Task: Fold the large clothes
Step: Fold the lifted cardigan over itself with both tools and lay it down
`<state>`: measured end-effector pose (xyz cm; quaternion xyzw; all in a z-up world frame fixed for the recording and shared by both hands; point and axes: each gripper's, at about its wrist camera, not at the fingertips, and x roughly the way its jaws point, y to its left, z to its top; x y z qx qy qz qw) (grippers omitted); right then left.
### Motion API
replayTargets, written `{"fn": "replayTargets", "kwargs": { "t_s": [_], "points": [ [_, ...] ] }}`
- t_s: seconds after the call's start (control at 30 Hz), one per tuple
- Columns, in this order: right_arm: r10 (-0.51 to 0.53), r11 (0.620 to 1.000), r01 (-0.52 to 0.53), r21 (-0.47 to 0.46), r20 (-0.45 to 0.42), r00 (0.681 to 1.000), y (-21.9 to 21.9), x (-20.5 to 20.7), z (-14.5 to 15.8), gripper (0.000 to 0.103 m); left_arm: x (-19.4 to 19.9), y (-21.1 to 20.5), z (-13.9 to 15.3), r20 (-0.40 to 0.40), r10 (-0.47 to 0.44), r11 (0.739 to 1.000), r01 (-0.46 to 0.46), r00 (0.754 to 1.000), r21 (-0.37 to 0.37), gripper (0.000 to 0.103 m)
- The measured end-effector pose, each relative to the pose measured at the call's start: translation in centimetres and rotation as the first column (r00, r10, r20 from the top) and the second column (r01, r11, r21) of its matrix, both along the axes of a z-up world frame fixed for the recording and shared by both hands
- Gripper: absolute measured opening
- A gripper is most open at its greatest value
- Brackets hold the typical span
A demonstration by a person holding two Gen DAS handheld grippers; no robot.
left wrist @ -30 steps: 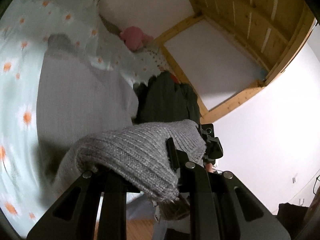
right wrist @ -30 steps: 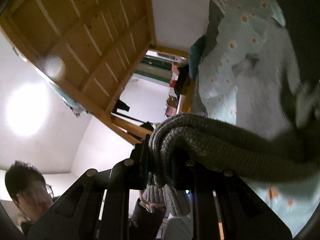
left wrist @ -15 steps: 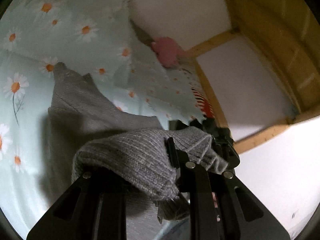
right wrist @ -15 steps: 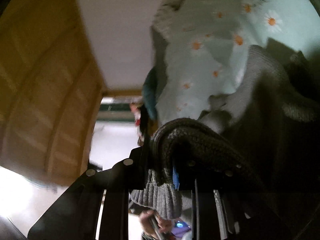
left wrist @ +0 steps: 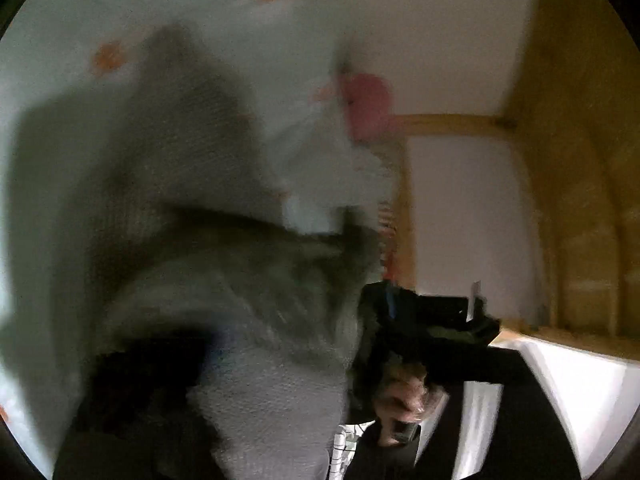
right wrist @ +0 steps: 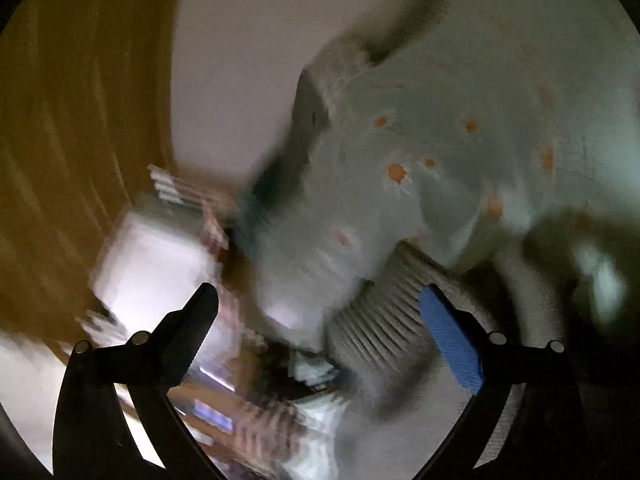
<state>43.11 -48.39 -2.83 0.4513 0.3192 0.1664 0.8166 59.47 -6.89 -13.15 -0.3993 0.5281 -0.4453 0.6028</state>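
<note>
A grey knit sweater [left wrist: 168, 184] lies on the daisy-print bedsheet [left wrist: 240, 20]; the left wrist view is heavily blurred. A fold of the sweater covers my left gripper [left wrist: 248, 360], so its jaws are hidden. In the right wrist view my right gripper [right wrist: 316, 320] is open wide, with a black finger [right wrist: 192, 320] on the left and a blue pad [right wrist: 448, 340] on the right. The sweater's ribbed hem [right wrist: 384, 308] lies between the fingers, loose on the sheet [right wrist: 460, 100].
A pink plush toy [left wrist: 368, 104] sits at the far edge of the bed by the white wall. A wooden bed frame [left wrist: 452, 124] runs along the right. The other gripper and the hand that holds it [left wrist: 420, 344] show at lower right.
My right gripper has opened and let go of the sweater's hem, which now lies on the bed. Both grippers have swung down towards the bed; both views are motion-blurred.
</note>
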Motion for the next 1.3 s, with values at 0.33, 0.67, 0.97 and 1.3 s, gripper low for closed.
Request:
{"fn": "replayTargets", "kwargs": {
  "t_s": [0.33,0.67,0.97,1.3],
  "points": [
    [0.246,0.758,-0.448,-0.474,-0.429,0.869,5.9,6.1,-5.6,0.095,-0.3,-0.8,4.7,0.211,-0.065,0.933,-0.016,0.975,0.360,0.097],
    [0.237,0.919,-0.269,-0.287,-0.139,0.961,2.7,2.9,-4.2,0.017,-1.3,-0.1,-1.3,0.138,-0.005,0.954,-0.037,0.990,0.298,0.026],
    [-0.077,0.974,0.003,-0.225,-0.320,0.944,-5.3,3.2,-9.6,0.013,1.0,-0.4,-0.8,0.171,0.096,0.934,-0.148,0.981,0.326,0.022],
    [-0.079,0.957,0.060,-0.283,-0.056,0.995,-2.9,-1.1,-1.4,0.100,-3.1,3.6,7.3,0.425,0.138,0.914,-0.280,0.895,0.294,0.097]
  ]
}}
